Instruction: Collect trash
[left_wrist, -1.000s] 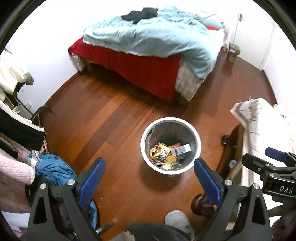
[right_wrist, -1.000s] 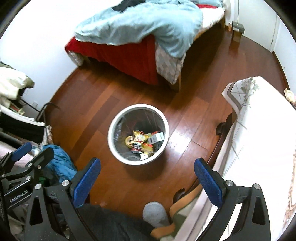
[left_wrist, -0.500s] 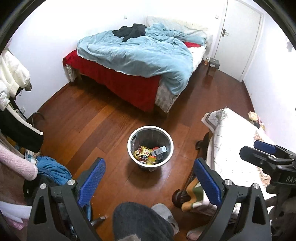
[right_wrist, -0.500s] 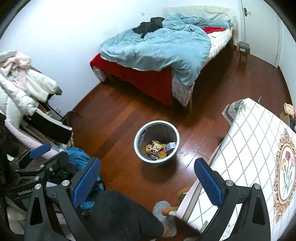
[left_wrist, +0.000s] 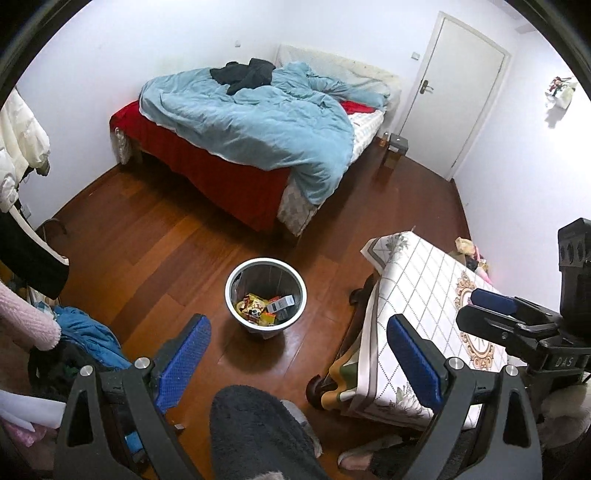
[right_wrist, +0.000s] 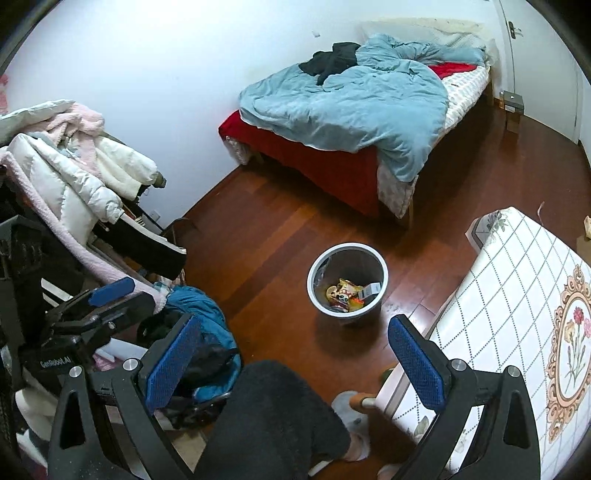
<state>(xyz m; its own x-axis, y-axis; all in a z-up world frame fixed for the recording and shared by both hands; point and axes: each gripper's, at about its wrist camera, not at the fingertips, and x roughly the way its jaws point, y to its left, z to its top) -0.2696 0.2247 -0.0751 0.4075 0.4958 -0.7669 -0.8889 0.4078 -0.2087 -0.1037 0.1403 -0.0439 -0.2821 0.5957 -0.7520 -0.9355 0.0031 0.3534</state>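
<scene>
The trash bin (left_wrist: 266, 291) stood upright on the wooden floor (left_wrist: 155, 266), its round mouth facing straight up and its long axis vertical, between the foot corner of the bed (left_wrist: 251, 147) and the near edge of the cloth-covered surface (left_wrist: 424, 295). Inside it lay a loose heap of wrappers and a small box (right_wrist: 349, 293), piled at the bottom in no common direction; the grey box lay tilted on top of them.

The left tool (left_wrist: 299, 363) was held wide open with nothing between its blue pads (left_wrist: 183, 363). The right tool (right_wrist: 295, 363) was likewise spread wide and empty. Both were raised well above the bin and well apart from it, over the person's dark-clad knee (right_wrist: 273, 417).

Judged from these views, most of the collecting looked done: trash sat in the bin, neither tool carried anything, and the visible part of the surface showed only its patterned cloth. A few small crumpled things (left_wrist: 469, 251) lay beyond the far edge of the surface by the wall; whether they were trash could not be told. The clothes rack (right_wrist: 74, 192) and the blue bundle (right_wrist: 199, 328) by it seemed to be laundry, not litter.
</scene>
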